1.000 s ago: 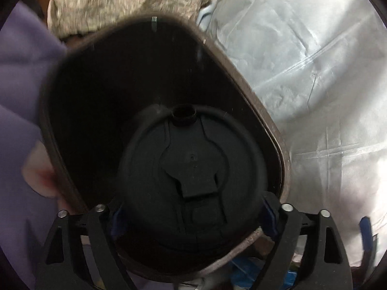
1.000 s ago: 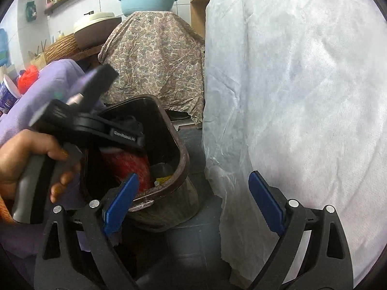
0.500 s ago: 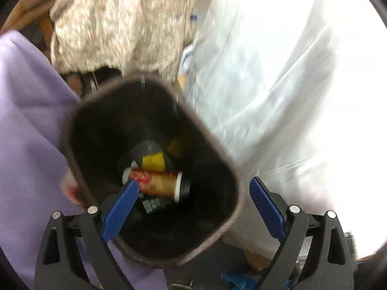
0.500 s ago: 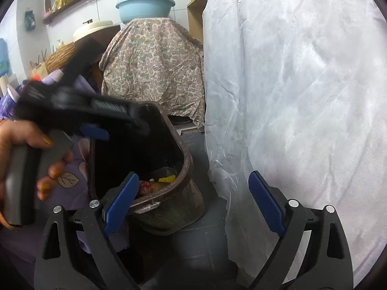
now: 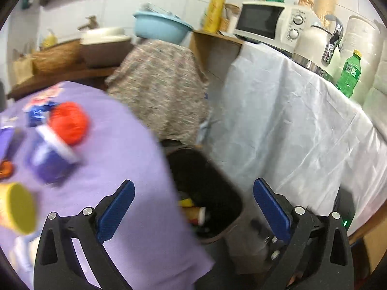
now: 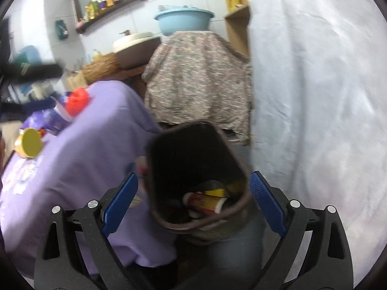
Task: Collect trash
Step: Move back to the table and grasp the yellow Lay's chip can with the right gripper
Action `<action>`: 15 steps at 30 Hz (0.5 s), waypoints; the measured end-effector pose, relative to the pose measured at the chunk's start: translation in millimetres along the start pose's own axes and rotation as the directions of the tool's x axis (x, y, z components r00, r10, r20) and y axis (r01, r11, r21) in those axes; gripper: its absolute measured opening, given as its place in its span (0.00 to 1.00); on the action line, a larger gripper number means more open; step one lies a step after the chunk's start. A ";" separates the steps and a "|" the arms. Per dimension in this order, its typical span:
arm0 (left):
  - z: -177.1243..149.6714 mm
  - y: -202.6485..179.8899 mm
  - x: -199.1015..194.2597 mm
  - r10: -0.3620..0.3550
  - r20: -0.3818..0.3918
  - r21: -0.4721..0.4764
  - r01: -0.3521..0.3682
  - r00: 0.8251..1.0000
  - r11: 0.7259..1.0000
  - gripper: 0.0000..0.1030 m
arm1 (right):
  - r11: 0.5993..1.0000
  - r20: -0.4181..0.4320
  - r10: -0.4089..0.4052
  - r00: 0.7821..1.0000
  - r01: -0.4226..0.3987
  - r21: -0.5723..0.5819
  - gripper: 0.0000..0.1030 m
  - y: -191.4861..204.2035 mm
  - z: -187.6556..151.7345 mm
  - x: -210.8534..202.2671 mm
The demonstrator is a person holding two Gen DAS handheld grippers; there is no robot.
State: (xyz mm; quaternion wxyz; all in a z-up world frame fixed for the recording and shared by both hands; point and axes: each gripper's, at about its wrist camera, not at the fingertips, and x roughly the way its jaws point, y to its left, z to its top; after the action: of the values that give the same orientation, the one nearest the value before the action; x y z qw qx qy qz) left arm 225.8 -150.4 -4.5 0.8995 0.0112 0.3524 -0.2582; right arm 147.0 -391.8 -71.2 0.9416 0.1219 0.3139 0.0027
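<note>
A brown trash bin [image 6: 232,159] stands on the floor between a purple-covered table [image 6: 79,159] and a white-draped counter [image 6: 314,96]. It holds a red and yellow tube [image 6: 205,201] and other scraps. The bin also shows in the left wrist view [image 5: 232,200]. My right gripper [image 6: 193,199] is open and empty above the bin's near rim. My left gripper [image 5: 193,206] is open and empty, raised over the table's edge beside the bin. On the table lie a purple cup [image 5: 48,157], a red ball-like object [image 5: 69,122] and a yellow-lidded container [image 5: 18,207].
A patterned cloth covers a stand [image 5: 159,96] behind the bin, with a blue basin [image 5: 159,27] on top. On the counter stand a microwave [image 5: 268,20], a green bottle [image 5: 348,75] and a tap [image 5: 335,39]. A wooden shelf [image 6: 108,0] hangs on the tiled wall.
My left gripper let go of a black lid into the bin, opened, and lifted up and back towards the table. The right gripper moved closer over the bin.
</note>
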 end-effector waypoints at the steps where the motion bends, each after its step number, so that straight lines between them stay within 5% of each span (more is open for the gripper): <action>1: -6.2 9.9 -7.3 0.034 0.012 0.003 -0.034 0.999 0.999 0.94 | 1.000 0.005 0.019 1.000 -0.019 -0.011 0.90 7.6 2.6 -0.8; 6: -36.2 61.5 -47.9 0.174 0.042 -0.060 -0.171 0.984 0.983 0.94 | 0.979 -0.006 0.163 0.987 -0.163 -0.125 0.93 58.9 20.1 -1.9; 10: -59.7 99.8 -89.9 0.324 0.074 -0.112 -0.315 0.943 0.943 0.94 | 0.922 -0.034 0.292 0.956 -0.291 -0.257 0.93 115.0 33.7 -5.0; 15: -86.4 143.4 -134.5 0.456 0.081 -0.206 -0.433 0.886 0.878 0.94 | 0.789 -0.132 0.454 0.881 -0.467 -0.399 0.94 192.7 52.7 -8.6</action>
State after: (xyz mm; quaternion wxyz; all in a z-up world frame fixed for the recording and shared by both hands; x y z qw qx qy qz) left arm 156.2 52.8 -6.6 0.9524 -0.0068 0.3046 -0.0114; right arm 185.1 -217.6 19.2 0.9115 -0.0103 0.2803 0.3009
